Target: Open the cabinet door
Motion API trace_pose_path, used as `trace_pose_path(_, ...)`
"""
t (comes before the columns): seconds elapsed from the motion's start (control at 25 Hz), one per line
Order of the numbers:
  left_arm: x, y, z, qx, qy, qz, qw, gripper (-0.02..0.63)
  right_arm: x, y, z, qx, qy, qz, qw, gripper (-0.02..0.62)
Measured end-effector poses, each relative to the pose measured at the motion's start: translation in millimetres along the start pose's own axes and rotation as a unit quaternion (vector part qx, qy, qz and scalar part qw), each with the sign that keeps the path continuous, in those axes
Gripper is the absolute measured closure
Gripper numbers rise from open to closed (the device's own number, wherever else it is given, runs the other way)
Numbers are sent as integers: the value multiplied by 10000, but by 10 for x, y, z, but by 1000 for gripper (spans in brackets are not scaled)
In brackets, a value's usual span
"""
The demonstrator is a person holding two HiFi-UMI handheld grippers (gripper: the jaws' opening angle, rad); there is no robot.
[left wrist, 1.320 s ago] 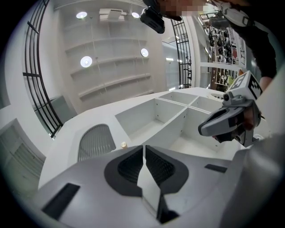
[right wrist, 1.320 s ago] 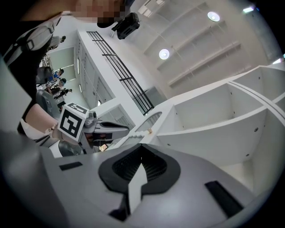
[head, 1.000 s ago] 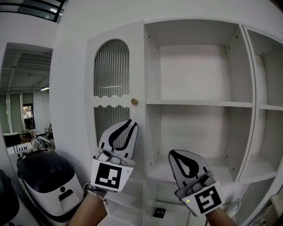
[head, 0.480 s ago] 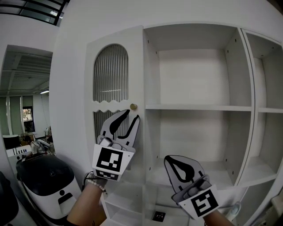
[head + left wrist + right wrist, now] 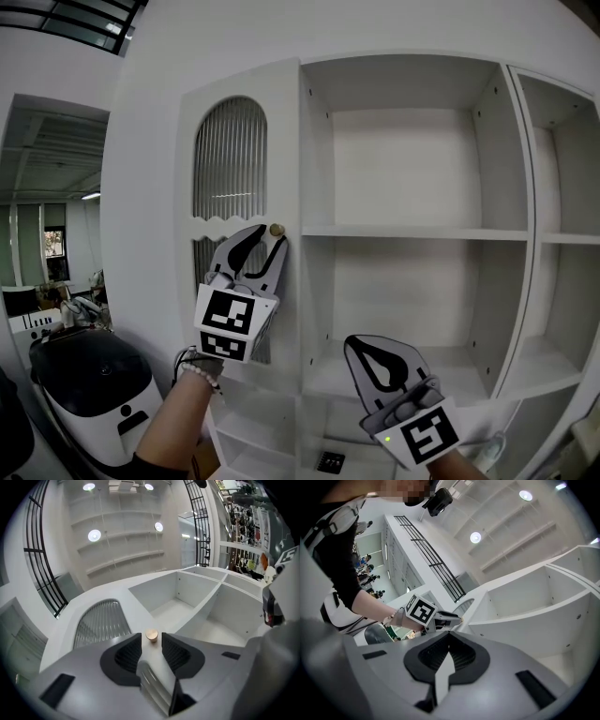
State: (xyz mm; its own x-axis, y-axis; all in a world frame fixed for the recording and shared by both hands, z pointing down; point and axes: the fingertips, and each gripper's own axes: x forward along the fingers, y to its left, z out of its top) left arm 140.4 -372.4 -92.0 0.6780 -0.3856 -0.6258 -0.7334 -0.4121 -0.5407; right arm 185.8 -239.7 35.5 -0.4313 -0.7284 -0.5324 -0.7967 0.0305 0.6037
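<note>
Moving up since before, the left gripper [image 5: 267,235] is holding its just-opened jaws apart, with the knob [image 5: 151,635] on the cabinet door [image 5: 239,159] sitting right ahead between the tips, untouched, while the closed right gripper [image 5: 380,352] is waiting lower.

left gripper [image 5: 267,236]: showing white shells and black-lined jaws, carrying a black-and-white marker cube [image 5: 228,314]
right gripper [image 5: 364,345]: showing the same build, a green light [image 5: 387,438] glowing
left wrist: wearing a beaded bracelet [image 5: 199,368]
sleeve [image 5: 333,550]: showing black, short
</note>
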Motion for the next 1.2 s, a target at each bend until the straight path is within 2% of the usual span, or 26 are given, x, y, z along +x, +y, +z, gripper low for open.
trace_pose_path(0.2, 22, 24, 9, -270, -49, -4, 9996, 488, -43, -43, -46, 9, 58, -67, 10000, 598)
trace_pose_path(0.44, 85, 28, 25, -311, -76, 11, 9995, 489, -65, -94, -76, 27, 101, -123, 9999, 597)
trace_pose_path(0.56, 96, 23, 21, -265, -44, 14, 9996, 529, -74, -101, -71, 11, 112, -124, 9999, 597)
trace_pose_path(1.2, -100, 91, 151, -524, -92, -90, 9985, 531, -100, -22, 33, 1, 120, -120, 9999, 597)
